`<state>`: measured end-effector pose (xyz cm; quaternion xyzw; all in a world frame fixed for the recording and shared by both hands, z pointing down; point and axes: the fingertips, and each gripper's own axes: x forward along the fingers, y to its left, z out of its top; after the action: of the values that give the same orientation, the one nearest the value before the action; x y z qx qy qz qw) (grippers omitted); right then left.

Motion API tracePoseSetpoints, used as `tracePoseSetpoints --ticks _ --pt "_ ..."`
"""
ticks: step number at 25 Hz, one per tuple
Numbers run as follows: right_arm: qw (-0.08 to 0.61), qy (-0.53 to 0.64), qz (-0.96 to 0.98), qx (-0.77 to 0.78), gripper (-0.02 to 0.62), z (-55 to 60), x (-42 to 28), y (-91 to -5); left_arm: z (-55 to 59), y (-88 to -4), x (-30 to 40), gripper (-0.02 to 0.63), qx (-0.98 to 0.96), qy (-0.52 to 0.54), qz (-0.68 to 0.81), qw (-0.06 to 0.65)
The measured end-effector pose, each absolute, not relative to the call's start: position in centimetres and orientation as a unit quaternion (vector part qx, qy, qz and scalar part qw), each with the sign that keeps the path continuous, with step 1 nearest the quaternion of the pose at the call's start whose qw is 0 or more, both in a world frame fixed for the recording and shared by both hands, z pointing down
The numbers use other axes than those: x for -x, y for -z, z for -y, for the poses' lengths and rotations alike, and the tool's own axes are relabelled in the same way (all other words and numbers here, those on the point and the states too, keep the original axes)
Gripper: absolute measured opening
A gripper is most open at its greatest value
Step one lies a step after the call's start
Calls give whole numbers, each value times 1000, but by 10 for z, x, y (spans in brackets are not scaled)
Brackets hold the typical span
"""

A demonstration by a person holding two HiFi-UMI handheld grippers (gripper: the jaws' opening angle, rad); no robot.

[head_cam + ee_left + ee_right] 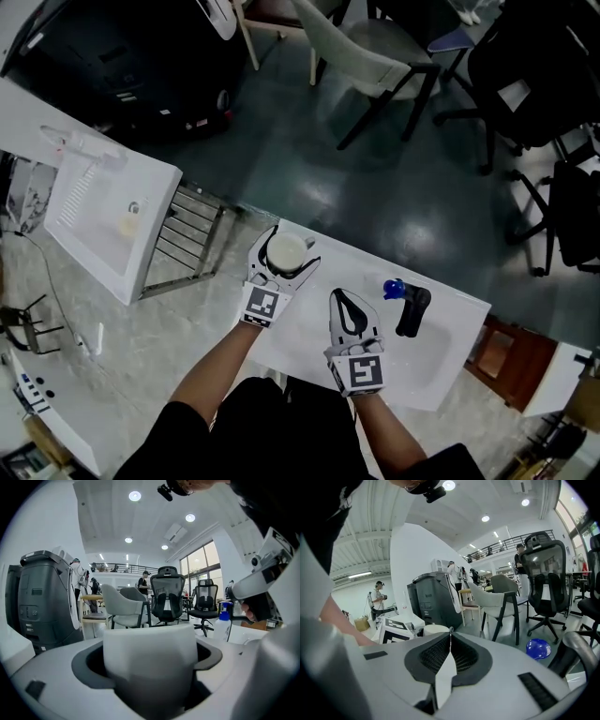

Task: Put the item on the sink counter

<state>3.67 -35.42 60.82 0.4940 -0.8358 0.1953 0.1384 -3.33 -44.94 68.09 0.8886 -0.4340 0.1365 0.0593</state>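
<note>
A white cup (285, 253) sits between the jaws of my left gripper (291, 246), which is shut on it over the far left corner of the white sink counter (441, 375). In the left gripper view the cup (150, 660) fills the gap between the jaws. I cannot tell whether it rests on the counter. My right gripper (349, 298) hovers over the counter beside it, shut with nothing held; its jaws (450, 632) meet in the right gripper view, where the cup (436, 630) shows behind the tips.
A black faucet (412, 309) and a blue-capped bottle (394, 288) stand at the basin's far side. Another white sink unit (112, 220) and a metal rack (187, 242) stand to the left. Chairs (375, 52) occupy the floor beyond.
</note>
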Motion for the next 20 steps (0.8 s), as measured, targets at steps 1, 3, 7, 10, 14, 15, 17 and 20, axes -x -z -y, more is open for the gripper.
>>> tracePoseSetpoints --ticks 1,3,7,10,14,15,17,20 --pt "132 -198 834 -497 32 357 -38 -609 451 -684 30 471 -891 -137 429 59" --pt "122 -202 832 -502 32 362 -38 -610 452 -691 26 471 -895 -139 420 59" --pt "128 -184 851 -475 32 357 -32 -623 452 -711 22 471 -896 -151 413 67" --pt "113 -176 865 -455 32 354 -29 -620 452 -725 15 471 -894 -153 414 84" --pt "96 -163 869 -458 32 356 -27 -619 453 -733 16 471 -889 -149 422 94" --pt "98 -168 868 -458 32 355 -27 -621 454 -733 16 471 -889 -149 423 93" --pt "107 -185 864 -455 32 351 -27 -629 455 -733 14 471 -890 -148 423 88" --pt "125 -209 863 -444 32 344 -25 -637 450 -735 15 471 -891 -159 419 78"
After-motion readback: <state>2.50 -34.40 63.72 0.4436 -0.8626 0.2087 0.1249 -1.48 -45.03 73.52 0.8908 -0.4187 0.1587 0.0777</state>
